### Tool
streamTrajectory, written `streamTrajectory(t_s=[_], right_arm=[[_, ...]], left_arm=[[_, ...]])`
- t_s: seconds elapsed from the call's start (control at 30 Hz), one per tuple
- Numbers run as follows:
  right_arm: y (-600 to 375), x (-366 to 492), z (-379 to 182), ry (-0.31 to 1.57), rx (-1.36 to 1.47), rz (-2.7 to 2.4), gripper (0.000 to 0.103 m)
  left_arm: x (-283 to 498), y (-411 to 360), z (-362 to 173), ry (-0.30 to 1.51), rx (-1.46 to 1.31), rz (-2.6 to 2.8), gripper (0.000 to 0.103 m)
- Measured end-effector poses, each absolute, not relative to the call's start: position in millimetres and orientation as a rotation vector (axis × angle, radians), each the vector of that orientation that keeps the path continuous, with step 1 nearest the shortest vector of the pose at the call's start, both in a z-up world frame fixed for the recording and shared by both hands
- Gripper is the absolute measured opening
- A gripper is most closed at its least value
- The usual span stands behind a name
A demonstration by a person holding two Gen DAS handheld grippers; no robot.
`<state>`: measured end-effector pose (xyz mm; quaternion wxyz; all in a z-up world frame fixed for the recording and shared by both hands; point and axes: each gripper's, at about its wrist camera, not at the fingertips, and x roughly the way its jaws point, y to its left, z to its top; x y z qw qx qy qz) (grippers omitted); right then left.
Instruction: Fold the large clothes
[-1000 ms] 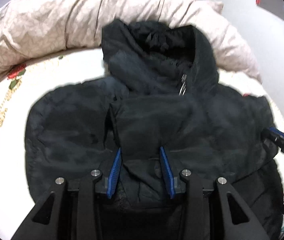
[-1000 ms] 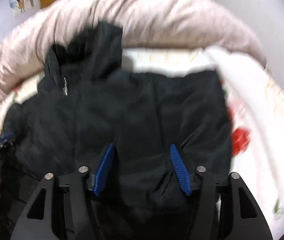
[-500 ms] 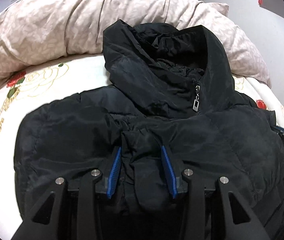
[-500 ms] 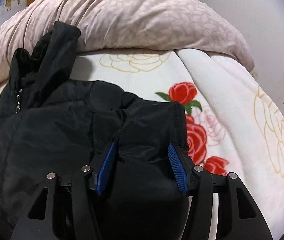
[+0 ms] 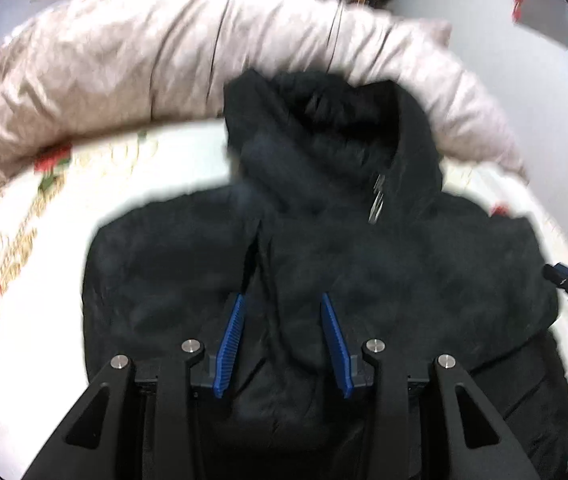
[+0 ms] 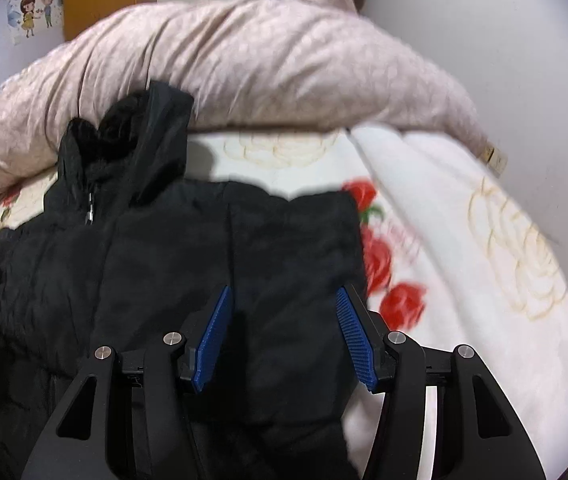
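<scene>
Bed (image 6: 464, 240) w/ rose-print blanket, pink quilt (image 6: 244, 72) along top of frame. Black padded jacket (image 5: 324, 260) lies frame centre: soft, bulky, likely slippery; grip hem edges. Left gripper (image 5: 282, 336) and right gripper (image 6: 284, 336) spread, fabric between pads.

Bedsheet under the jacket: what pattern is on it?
White bedsheet with red roses and pale gold rose outlines; clearest in the right wrist view.

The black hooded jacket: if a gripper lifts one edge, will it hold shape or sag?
The black jacket looks puffy and creased, so it would likely sag. Its sheen suggests somewhat slippery fabric. The hood lies slumped, so it probably flops.
</scene>
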<state>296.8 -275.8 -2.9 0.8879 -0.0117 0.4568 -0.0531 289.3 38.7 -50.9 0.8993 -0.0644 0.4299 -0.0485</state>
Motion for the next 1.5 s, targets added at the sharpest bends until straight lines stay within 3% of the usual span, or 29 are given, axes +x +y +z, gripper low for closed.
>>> streamTrajectory(t_s=[0.43,0.73,1.0,1.5], right_arm=[[-276.0,300.7,-25.5,0.970,-0.027,-0.118,0.055],[-255.7,261.5,27.3,0.919,-0.015,-0.118,0.055],[-213.6,209.4,71.4,0.886,-0.010,-0.071,0.055],[-160.9,161.0,114.6,0.846,-0.041,0.009,0.055]], left_arm=[[291.8,30.6,-70.4,0.881,-0.108,-0.089,0.044],[259.6,34.2,-34.4,0.899,-0.128,-0.087,0.044],[188.8,36.3,1.3,0.896,-0.173,-0.109,0.052],[127.7,31.5,54.2,0.854,-0.174,-0.146,0.056]])
